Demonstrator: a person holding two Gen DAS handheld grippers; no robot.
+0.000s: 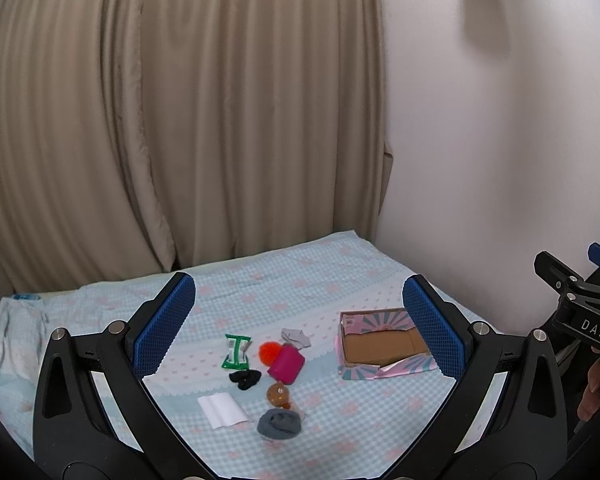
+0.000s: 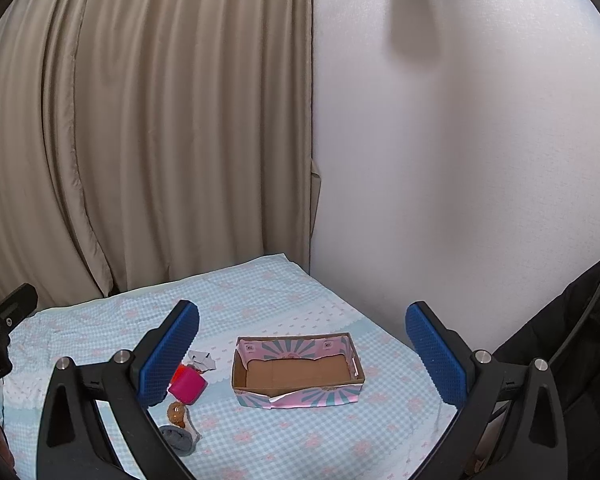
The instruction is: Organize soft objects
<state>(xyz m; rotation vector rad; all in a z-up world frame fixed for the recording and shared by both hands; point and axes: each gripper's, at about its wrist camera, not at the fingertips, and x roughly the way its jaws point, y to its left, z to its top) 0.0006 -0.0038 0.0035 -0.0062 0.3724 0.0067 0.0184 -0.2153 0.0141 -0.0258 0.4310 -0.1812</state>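
While both grippers, left gripper and right gripper, hover spread apart, box sits empty.

Small soft things are clustered on the bed. A box is set to their right. A curtain is hung behind.

Both fisheye views look forward and slightly down from well above the near edge of the pale blue checked bedspread, toward its far corner where the beige pleated curtain meets the white wall. The right wrist view sits farther right. Both share the pink-and-teal patterned cardboard box.
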